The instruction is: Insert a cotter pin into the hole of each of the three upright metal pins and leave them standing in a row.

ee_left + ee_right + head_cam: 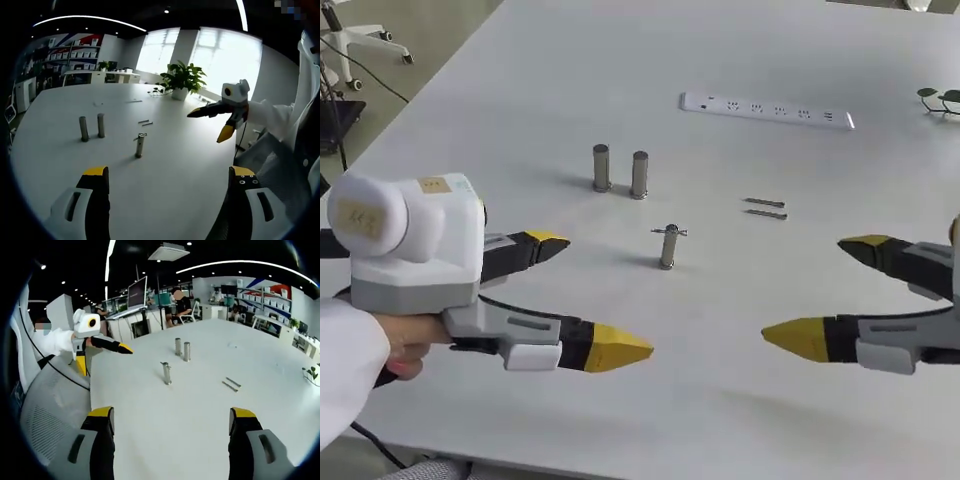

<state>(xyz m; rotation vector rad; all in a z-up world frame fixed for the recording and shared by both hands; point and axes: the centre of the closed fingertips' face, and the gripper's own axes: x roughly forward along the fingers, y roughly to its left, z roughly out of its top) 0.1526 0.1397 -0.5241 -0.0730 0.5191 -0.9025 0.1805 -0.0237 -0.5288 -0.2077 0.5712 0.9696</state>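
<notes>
A white table [520, 80] holds three upright pins. One bare silver metal cylinder pin [601, 167] and a second bare pin [639, 174] stand just beside each other at the back. A third pin [667, 246] stands nearer, with a thin cotter pin [670, 231] through its top. Two loose metal cotter pins [764, 203] lie to the right, well apart from the upright pins. The yellow-tipped left gripper [608, 296] and the matching right gripper [802, 290] hover nearest the viewer, jaws spread wide, holding nothing.

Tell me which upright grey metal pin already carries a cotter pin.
The lone front grey metal pin, nearest the person: a thin cotter pin crosses its top. The rear left pin and rear right pin, side by side, have bare tops.
</notes>
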